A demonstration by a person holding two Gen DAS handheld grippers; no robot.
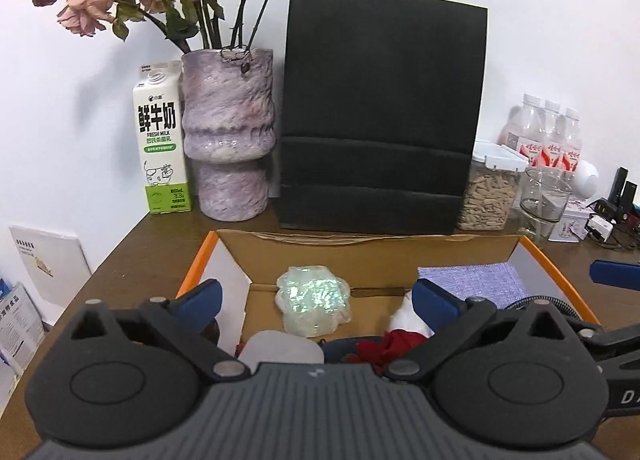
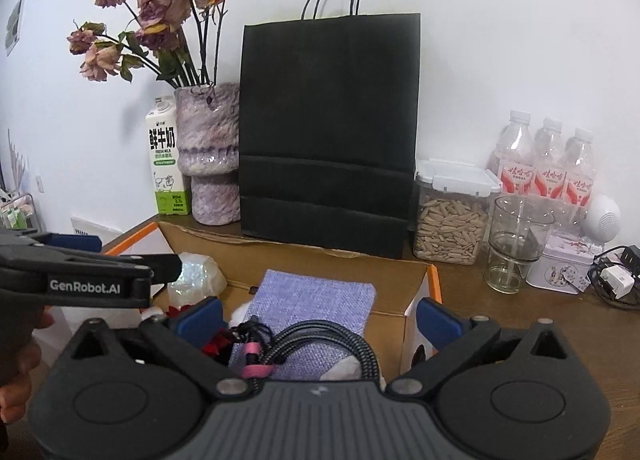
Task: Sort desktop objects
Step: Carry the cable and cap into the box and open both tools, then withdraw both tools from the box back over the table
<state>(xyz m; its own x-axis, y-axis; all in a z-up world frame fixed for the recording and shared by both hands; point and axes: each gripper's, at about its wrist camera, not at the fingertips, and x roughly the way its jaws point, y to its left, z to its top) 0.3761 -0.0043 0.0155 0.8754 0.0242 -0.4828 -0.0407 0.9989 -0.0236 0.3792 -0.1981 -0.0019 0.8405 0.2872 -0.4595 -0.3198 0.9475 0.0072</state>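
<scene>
Grippers spread over the box [image 1: 304, 256].
Left gripper [image 1: 316, 298] and right gripper [image 2: 318, 316] both gape, holding nothing; shell [image 1: 314, 300] left, cloth [image 2: 316, 300] and cable [image 2: 320, 344] right.

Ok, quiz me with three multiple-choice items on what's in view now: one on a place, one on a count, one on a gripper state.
1. Where is the lilac woven cloth pouch?
A. in the open cardboard box
B. on the black paper bag
C. beside the milk carton

2. How many clear plastic water bottles stand at the back right?
A. one
B. three
C. five

3. How is the right gripper?
A. shut on the braided cable
B. shut on nothing
C. open

Answers: 1 A, the pouch lies inside the box walls. 2 B, three white caps show side by side. 3 C, the blue pads stand wide apart, the cable lying loose between them.
</scene>
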